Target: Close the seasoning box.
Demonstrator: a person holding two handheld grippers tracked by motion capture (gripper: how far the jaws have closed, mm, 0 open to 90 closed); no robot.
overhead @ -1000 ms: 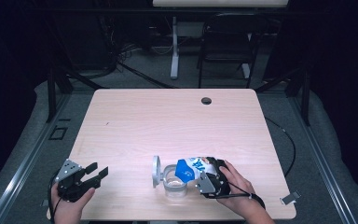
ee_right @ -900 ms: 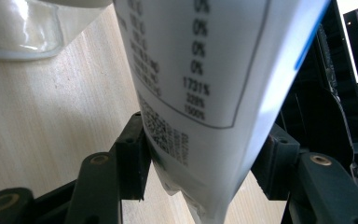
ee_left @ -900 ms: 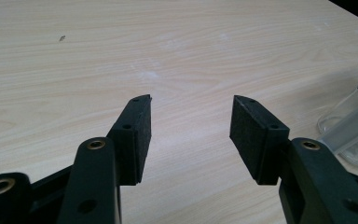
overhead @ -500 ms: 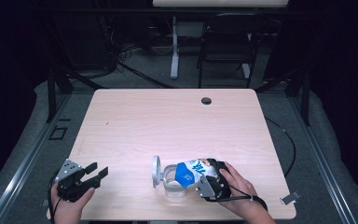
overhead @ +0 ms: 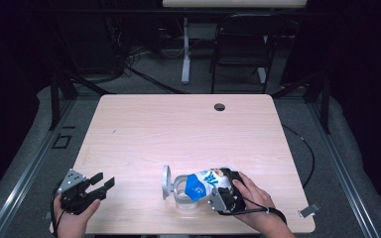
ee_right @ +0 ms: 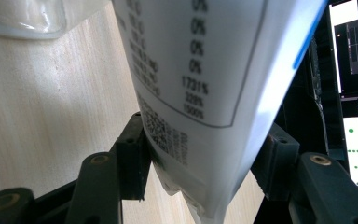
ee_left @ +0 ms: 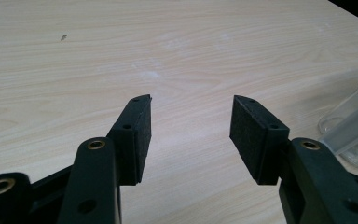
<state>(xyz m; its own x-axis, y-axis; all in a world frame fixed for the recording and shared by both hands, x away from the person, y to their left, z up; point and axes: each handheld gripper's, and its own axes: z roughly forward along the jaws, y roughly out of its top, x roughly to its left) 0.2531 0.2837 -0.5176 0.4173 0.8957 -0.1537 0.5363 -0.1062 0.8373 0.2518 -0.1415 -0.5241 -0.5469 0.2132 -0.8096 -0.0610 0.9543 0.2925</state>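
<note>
A blue and white printed pouch [overhead: 203, 181] hangs tilted over a clear glass jar [overhead: 182, 194] near the table's front edge. My right gripper [overhead: 219, 192] is shut on the pouch's bottom end. In the right gripper view both pads press the pouch [ee_right: 200, 70], and the jar's rim [ee_right: 23, 16] shows at the top left. The jar's round hinged lid [overhead: 166, 182] stands open on its left side. At the front left my left gripper [overhead: 104, 182] is held still and open. In the left gripper view nothing lies between its jaws [ee_left: 191, 121], and the jar [ee_left: 354, 135] sits at the right edge.
The light wooden table [overhead: 178, 129] has a round cable hole [overhead: 220, 106] near its far edge. A small clip [overhead: 308, 209] lies at the front right corner. Beyond the table stand a chair [overhead: 240, 44] and a post [overhead: 185, 49].
</note>
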